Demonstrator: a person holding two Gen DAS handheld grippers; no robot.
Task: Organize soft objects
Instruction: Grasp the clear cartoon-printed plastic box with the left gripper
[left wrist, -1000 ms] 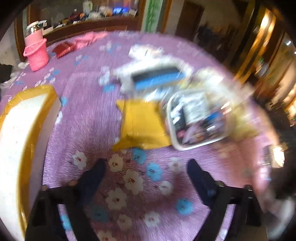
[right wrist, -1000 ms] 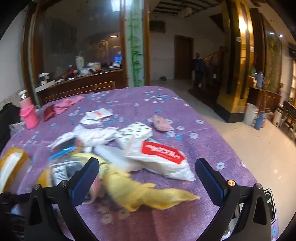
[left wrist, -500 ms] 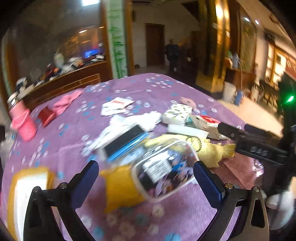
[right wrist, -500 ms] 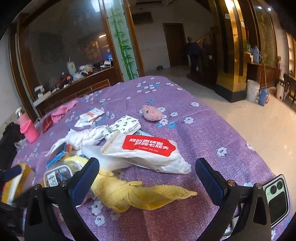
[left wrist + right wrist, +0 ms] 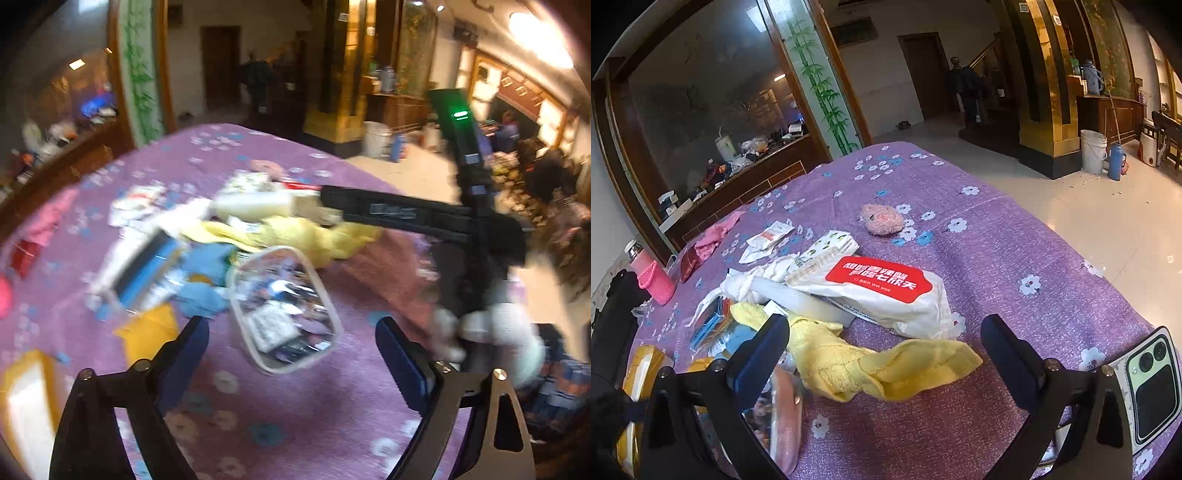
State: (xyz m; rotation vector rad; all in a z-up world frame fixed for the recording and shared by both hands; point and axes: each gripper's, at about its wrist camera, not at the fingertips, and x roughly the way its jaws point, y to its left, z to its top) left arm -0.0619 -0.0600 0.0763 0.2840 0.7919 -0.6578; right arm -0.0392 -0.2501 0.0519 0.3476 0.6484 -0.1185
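A crumpled yellow towel [image 5: 879,365] lies on the purple flowered tablecloth [image 5: 1015,251]. My right gripper [image 5: 886,347] hovers over it, open wide, with the towel showing in the gap and neither pad touching it. In the left wrist view the towel [image 5: 295,236] lies past a clear plastic box [image 5: 284,310] of small items, beside a blue cloth [image 5: 207,273]. My left gripper [image 5: 291,354] is wide and its jaws are closing. The box's near end shows between them, untouched. The right gripper's black finger [image 5: 369,210] reaches in from the right above the towel.
Behind the towel are a white wet-wipes pack with a red label [image 5: 882,291], a white cloth [image 5: 750,284] and a pink fuzzy pad [image 5: 882,219]. A phone [image 5: 1148,384] rests near the right edge. At the left stand a pink bottle [image 5: 652,275] and a yellow-edged box [image 5: 26,402].
The left wrist view swung up and to the right, from a yellow packet to the clear box, and the right gripper came into it. The right gripper rolled and drew nearer the yellow towel.
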